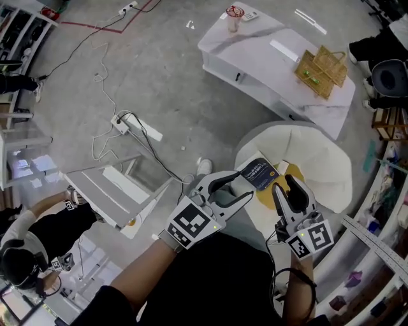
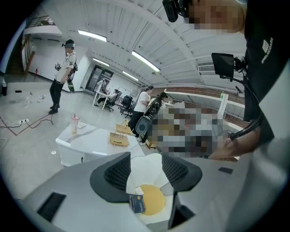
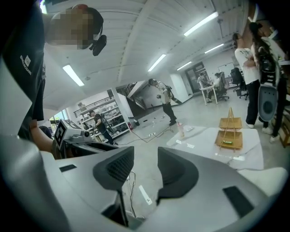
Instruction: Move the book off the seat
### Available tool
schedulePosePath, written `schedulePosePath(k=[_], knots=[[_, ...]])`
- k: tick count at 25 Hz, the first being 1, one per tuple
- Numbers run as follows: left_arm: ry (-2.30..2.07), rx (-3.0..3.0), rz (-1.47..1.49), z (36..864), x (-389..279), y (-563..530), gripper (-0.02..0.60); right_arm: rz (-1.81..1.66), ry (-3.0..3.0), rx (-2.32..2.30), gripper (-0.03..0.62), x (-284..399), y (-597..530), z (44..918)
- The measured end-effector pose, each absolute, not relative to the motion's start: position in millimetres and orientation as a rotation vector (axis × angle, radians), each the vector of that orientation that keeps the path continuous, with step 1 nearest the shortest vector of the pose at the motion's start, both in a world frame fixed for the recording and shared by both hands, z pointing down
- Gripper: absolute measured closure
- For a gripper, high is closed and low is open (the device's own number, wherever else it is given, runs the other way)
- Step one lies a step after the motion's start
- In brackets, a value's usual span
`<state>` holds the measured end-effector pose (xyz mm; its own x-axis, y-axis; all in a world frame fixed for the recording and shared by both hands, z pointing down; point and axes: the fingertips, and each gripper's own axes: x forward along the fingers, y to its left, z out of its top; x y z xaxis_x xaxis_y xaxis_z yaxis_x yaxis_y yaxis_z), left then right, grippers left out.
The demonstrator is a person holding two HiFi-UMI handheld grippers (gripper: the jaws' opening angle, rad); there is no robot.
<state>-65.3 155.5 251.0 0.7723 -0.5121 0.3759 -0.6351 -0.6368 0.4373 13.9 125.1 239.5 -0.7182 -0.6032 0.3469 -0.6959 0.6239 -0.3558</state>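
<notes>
A dark blue book [image 1: 259, 173] lies on the yellow cushion [image 1: 269, 195] in the seat of a white round chair [image 1: 322, 162]. My left gripper [image 1: 244, 185] hovers just left of the book, open, with nothing between its fingers. In the left gripper view the book [image 2: 137, 203] and the cushion [image 2: 153, 200] show below and beyond the open left gripper [image 2: 146, 174]. My right gripper [image 1: 285, 186] stands over the cushion just right of the book, also open. The right gripper view shows only floor between the jaws of the right gripper [image 3: 146, 174].
A low white table [image 1: 255, 60] behind the chair carries wooden baskets [image 1: 322, 69] and a cup [image 1: 234, 18]. A power strip with cables [image 1: 121, 124] lies on the floor at left, near a grey rack [image 1: 115, 194]. A person [image 1: 32, 248] crouches at lower left.
</notes>
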Motion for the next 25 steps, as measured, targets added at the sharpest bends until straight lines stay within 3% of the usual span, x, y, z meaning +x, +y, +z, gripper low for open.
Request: schedulePosePath(k=[12,25], knots=[[-0.770,2.270,0.424,352,-49,156,0.357,0.814,-2.503,1.094,0.407,48,110,358],[-0.654,2.116,0.545,545,-20,154,0.340,0.895,-2.322,1.143,0.385,104,111,528]])
